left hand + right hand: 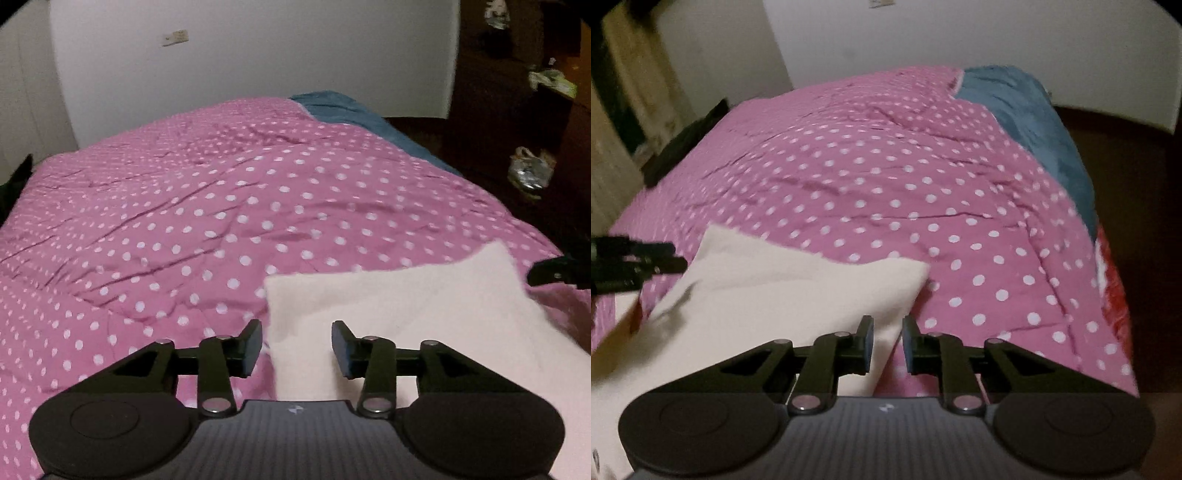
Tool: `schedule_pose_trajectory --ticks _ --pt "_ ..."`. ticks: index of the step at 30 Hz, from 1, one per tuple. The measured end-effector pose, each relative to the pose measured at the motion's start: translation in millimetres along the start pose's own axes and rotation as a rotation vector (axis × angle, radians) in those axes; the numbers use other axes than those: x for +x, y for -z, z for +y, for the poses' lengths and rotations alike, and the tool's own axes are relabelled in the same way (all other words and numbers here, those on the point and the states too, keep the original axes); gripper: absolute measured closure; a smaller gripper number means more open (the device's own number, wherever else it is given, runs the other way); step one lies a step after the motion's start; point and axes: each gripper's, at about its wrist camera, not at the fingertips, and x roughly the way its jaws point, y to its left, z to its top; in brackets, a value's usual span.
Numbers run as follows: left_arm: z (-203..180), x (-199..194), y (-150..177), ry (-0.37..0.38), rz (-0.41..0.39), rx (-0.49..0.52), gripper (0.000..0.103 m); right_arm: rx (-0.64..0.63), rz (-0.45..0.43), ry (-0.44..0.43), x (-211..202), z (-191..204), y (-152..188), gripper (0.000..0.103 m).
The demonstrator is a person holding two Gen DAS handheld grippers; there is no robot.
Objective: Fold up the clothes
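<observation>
A cream-white cloth [406, 314] lies folded on a pink polka-dot bedspread [184, 221]. My left gripper [297, 349] is open, its jaws wide apart over the cloth's left edge, holding nothing. In the right wrist view the same cloth [775, 295] lies at the lower left. My right gripper [888, 345] is open with a narrower gap, astride the cloth's right edge, not clamped on it. The other gripper's tip shows at the right edge of the left wrist view [554, 273] and at the left edge of the right wrist view [635, 262].
A teal blanket [1034, 122] lies at the bed's far right corner. A red patterned fabric [1112, 295] hangs at the bed's right side. A dark object [683, 144] sits at the bed's left edge. A white wall [258, 55] stands behind, with dark floor and clutter [528, 170] at the right.
</observation>
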Motion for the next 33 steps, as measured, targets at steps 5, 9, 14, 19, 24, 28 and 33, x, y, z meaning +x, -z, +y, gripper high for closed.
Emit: schedule_pose_trajectory --ticks 5,9,14,19,24,28,33 --pt "5.2 20.2 -2.7 0.002 0.003 -0.03 0.055 0.071 0.0 -0.035 24.8 -14.9 -4.7 0.079" --pt "9.4 36.4 -4.9 0.003 0.005 -0.054 0.06 0.091 0.005 -0.053 39.5 -17.3 -6.6 0.079" --pt "12.2 43.5 -4.1 0.001 -0.013 -0.063 0.094 0.089 0.002 -0.064 41.7 -15.1 -9.2 0.079" --pt "14.8 37.1 -6.6 -0.035 -0.059 -0.041 0.095 0.088 0.005 -0.067 42.4 -14.2 -10.7 0.08" --pt "18.2 26.5 -11.5 -0.071 -0.091 -0.036 0.096 0.086 -0.014 -0.054 41.6 -10.2 -8.8 0.099" --pt "23.7 15.9 -15.7 -0.096 -0.133 -0.04 0.096 0.055 -0.124 -0.03 20.3 -1.7 -16.3 0.1" --pt "26.2 25.3 -16.2 -0.126 -0.116 -0.036 0.096 -0.011 -0.118 0.062 30.8 8.4 -24.5 0.101"
